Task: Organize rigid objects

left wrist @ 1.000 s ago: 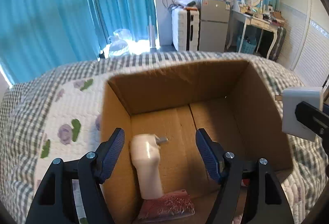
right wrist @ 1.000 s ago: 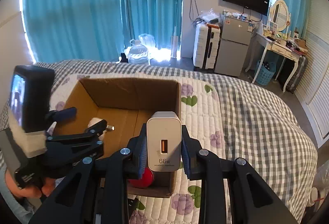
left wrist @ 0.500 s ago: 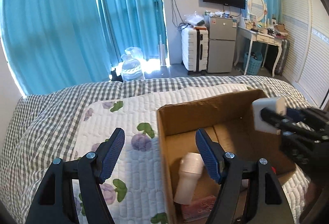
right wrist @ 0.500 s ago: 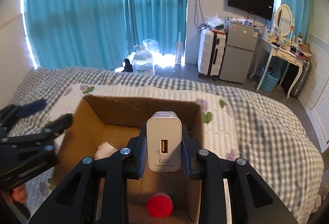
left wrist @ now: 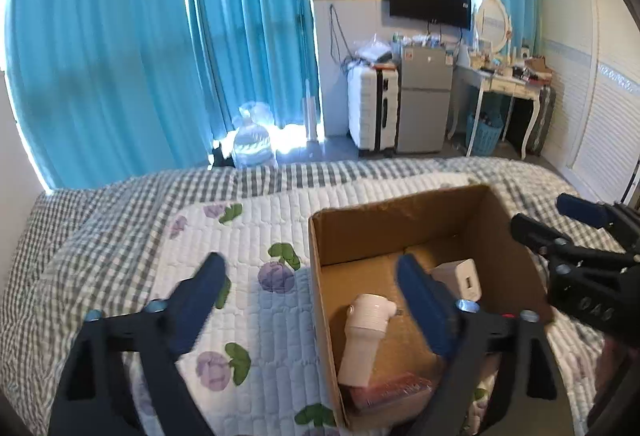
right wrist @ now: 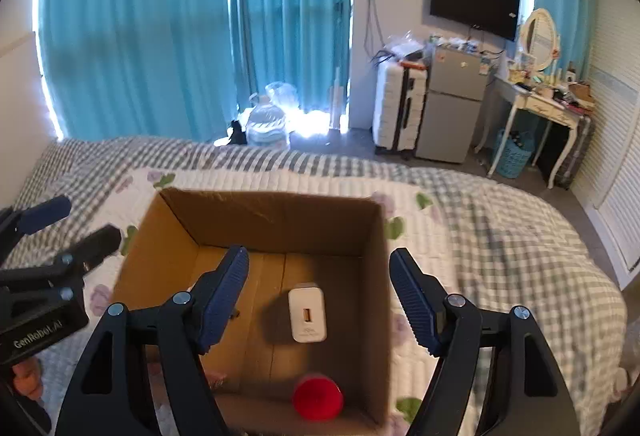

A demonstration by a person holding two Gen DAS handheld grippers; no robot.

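Jaws of both the right gripper point(right wrist: 318, 294) and left gripper point(left wrist: 310, 300) wide open, holding nothing | small white plastic charger block point(right wrist: 307, 314) lies flat in brown cardboard box point(right wrist: 180, 211) on bed, red round cap point(right wrist: 317, 401) at its 6 o'clock | best lift straight up, missing box walls.

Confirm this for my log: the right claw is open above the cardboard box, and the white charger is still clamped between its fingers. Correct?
Not quite. The right claw is open above the cardboard box, but nothing is clamped in it: the white charger lies loose on the box floor below the fingers, as the right wrist view shows.
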